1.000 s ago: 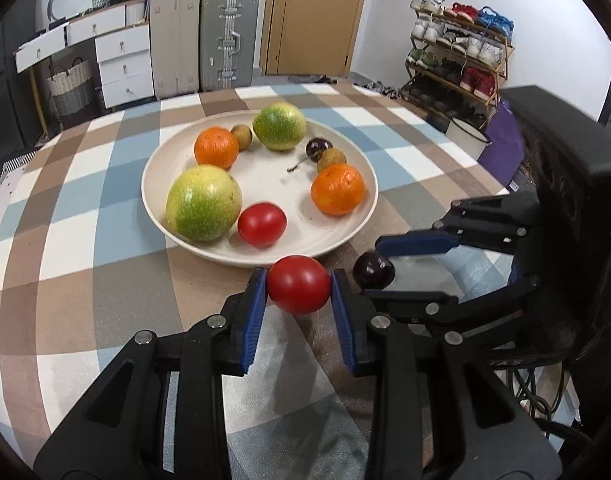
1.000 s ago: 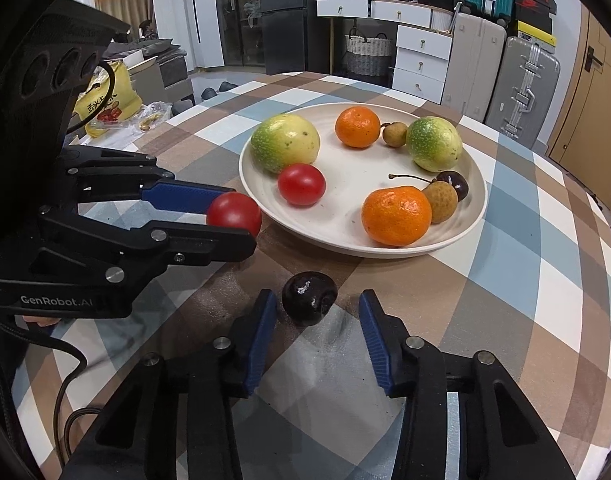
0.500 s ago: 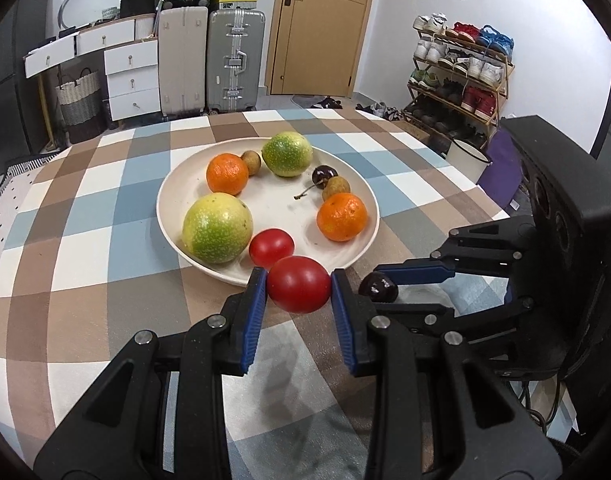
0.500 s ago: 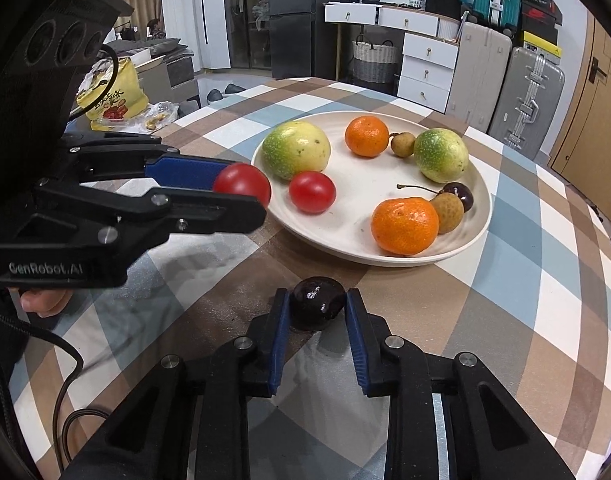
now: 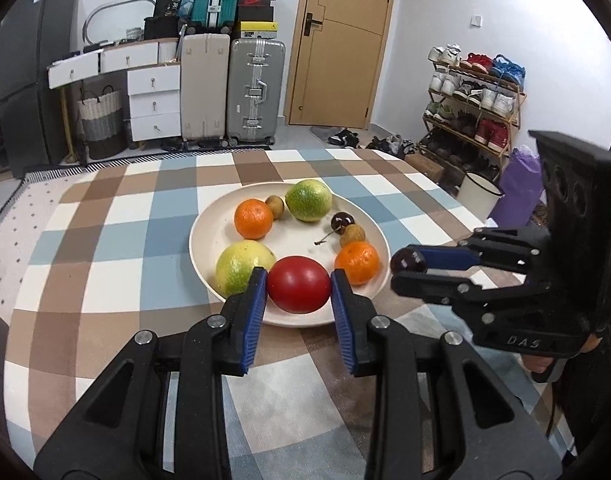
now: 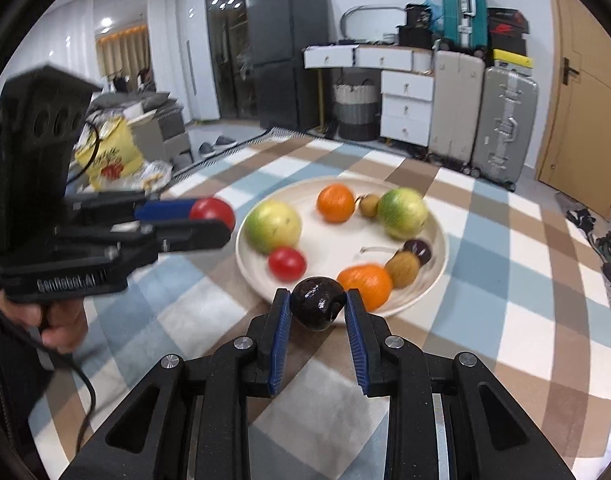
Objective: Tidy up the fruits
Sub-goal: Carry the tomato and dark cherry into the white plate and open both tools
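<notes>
Checked cloth in blue, brown and white covers the surface [image 5: 117, 240], and the cream plate [image 5: 209, 240] sits near its middle. On the plate, seen from the left wrist, a yellow-green fruit [image 5: 243, 266] lies at 8 o'clock, a greener one [image 5: 308, 200] at 12, one orange [image 5: 253, 219] at 10 and another orange [image 5: 357, 262] at 4. A small brown fruit [image 5: 274, 206] sits between the 10 o'clock orange and the green fruit; a dark cherry [image 5: 342, 222] with its stem and a second small brown fruit [image 5: 352, 235] lie at 2 o'clock, touching. The right wrist view also shows a red tomato [image 6: 287, 264] resting at the plate's 7 o'clock.

The left gripper [image 5: 298, 292] is closed on a second tomato [image 5: 298, 289], its blue pads pressing the fruit's two sides, held over the near edge of the plate. The right gripper [image 6: 316, 312] is clamped on a dark round fruit [image 6: 316, 307], raised just short of the plate's near rim.

Both held fruits look light, smooth-skinned and soft, so they probably bruise or split under a hard squeeze and may slip if tilted. Holding across the widest part, as now, seems right. Being round, they will likely roll on release, so they are best let go low, over bare plate.
</notes>
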Demonstrator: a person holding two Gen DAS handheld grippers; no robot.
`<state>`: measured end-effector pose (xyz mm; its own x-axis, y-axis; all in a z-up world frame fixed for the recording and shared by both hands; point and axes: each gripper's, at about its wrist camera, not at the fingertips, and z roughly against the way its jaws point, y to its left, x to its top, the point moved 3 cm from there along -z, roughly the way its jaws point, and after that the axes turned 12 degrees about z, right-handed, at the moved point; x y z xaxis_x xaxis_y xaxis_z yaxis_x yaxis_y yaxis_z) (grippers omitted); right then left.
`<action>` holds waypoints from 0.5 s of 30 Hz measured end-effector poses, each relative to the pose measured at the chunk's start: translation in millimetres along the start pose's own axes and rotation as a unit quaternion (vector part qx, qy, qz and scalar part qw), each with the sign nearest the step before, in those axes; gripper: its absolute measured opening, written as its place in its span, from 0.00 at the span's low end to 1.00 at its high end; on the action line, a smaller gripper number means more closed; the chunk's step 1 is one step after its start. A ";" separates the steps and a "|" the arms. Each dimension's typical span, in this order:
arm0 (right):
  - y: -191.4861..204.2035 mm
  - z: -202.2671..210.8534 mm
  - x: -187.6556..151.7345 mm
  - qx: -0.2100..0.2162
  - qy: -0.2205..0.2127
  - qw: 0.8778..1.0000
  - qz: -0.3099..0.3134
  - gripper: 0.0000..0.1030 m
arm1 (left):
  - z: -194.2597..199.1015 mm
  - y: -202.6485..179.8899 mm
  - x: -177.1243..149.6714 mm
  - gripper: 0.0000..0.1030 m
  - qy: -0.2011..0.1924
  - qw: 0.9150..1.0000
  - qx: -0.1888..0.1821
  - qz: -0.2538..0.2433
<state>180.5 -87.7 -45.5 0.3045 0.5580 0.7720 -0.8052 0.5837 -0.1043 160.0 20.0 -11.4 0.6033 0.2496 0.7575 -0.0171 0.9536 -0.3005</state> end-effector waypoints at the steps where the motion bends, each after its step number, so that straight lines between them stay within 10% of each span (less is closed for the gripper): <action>1: -3.3 1.1 2.3 -0.003 -0.001 1.000 -0.003 0.27 | -0.8 -1.7 1.0 0.28 0.000 1.000 0.003 -0.002; 15: -34.4 6.6 27.2 -0.032 -0.024 0.998 -0.045 0.27 | -11.2 -13.5 44.5 0.28 -0.031 0.999 0.012 0.007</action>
<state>213.1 -96.5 -16.8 0.3484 0.4730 0.8092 -0.7411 0.6676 -0.0712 195.9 16.4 19.9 0.5527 0.2712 0.7880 -0.0437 0.9537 -0.2976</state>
